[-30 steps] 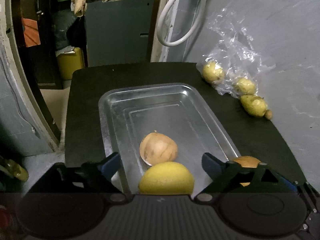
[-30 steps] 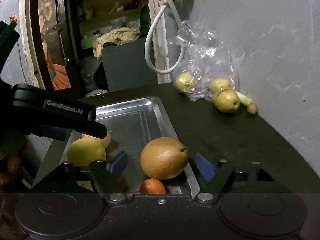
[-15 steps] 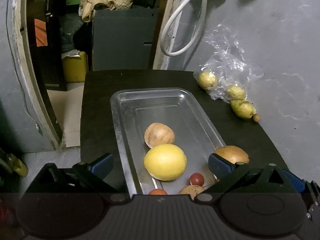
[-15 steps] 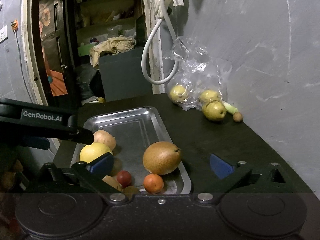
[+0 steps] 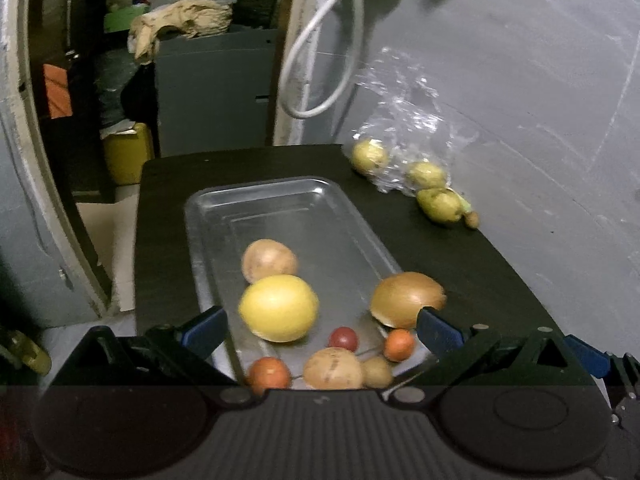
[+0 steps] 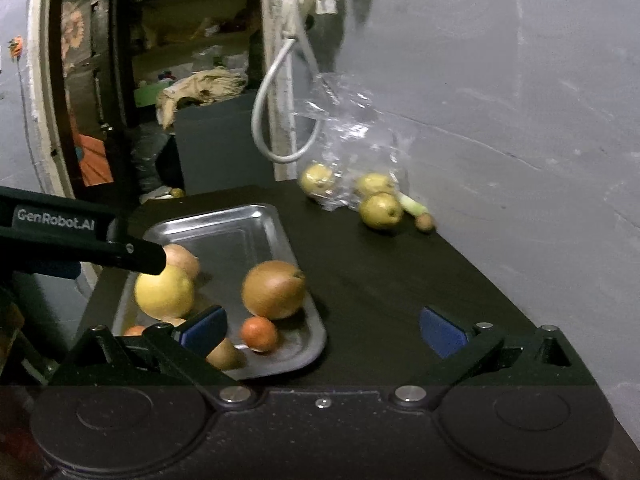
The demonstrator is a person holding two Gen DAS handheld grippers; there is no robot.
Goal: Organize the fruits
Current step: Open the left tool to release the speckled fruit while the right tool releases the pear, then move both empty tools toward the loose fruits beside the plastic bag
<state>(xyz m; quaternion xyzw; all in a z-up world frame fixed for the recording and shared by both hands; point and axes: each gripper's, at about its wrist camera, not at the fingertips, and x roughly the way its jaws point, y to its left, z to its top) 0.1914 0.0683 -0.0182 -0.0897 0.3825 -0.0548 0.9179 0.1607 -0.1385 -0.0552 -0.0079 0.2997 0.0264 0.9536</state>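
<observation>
Meanwhile, both tools (image 5: 320, 326) (image 6: 323, 328) spread and empty above a steel tray (image 5: 256, 200) of round yellow-brown fruits (image 5: 279, 307).

A metal tray (image 5: 256, 200) on the dark table holds a yellow citrus (image 5: 279, 307), a brown pear (image 5: 406, 299) and small fruits; three green pears (image 5: 439, 205) lie near the wall.

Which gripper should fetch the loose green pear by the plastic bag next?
Right, probably. The right gripper is open, empty, over bare table facing the green pear. The left gripper, also open, sits over the tray, with the pear far off to its right.
</observation>
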